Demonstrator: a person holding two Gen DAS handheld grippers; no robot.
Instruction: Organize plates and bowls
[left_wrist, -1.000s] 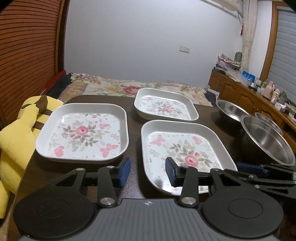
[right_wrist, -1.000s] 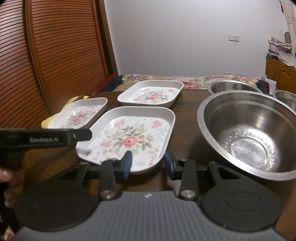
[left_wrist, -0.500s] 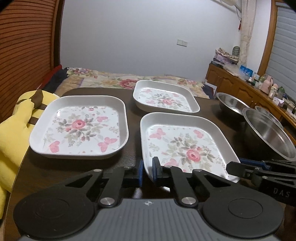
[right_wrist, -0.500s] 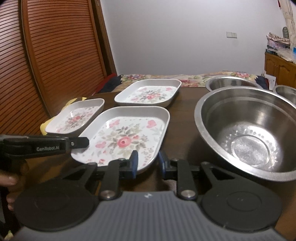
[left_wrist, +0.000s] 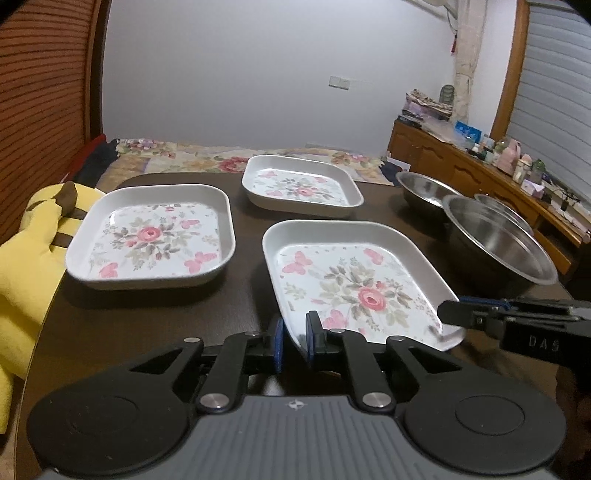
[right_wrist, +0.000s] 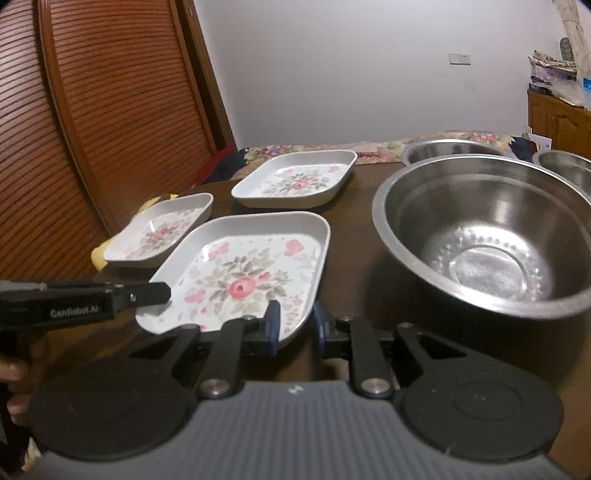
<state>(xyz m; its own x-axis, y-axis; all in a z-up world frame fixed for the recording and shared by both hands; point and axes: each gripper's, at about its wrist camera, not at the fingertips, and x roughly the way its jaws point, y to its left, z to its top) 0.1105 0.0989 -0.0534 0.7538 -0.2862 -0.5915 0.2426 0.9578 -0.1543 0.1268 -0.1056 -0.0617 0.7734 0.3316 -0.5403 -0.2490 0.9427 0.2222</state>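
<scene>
Plates first: the nearest white rectangular plate with the pink rose print (left_wrist: 354, 284) sits on the dark brown surface (left_wrist: 155, 314), and you have both tools on its near edge. Your left gripper (left_wrist: 294, 345) has its blue-padded fingers (left_wrist: 277, 343) closed to a narrow gap around the plate's near left rim, one pad outside and one inside, so it looks clamped on the rim (actual contact is hard to confirm through the blur). Your right gripper (right_wrist: 294, 325) straddles the near right corner of the same plate (right_wrist: 251, 273), with its fingers (right_wrist: 273, 321) set slightly wider, one over the floral face and one outside the rim; I cannot tell whether they are pressing on it.

A second white floral plate (left_wrist: 151, 236) lies to the left, near the surface's left edge, and a third white floral plate (left_wrist: 301, 186) lies at the far side; all three are apart from one another. To the right you have a large stainless steel bowl (right_wrist: 487, 236) just beside the gripped plate, with two smaller steel bowls (right_wrist: 450, 149) behind it. A yellow plush toy (left_wrist: 26, 266) rests against the surface's left edge.
</scene>
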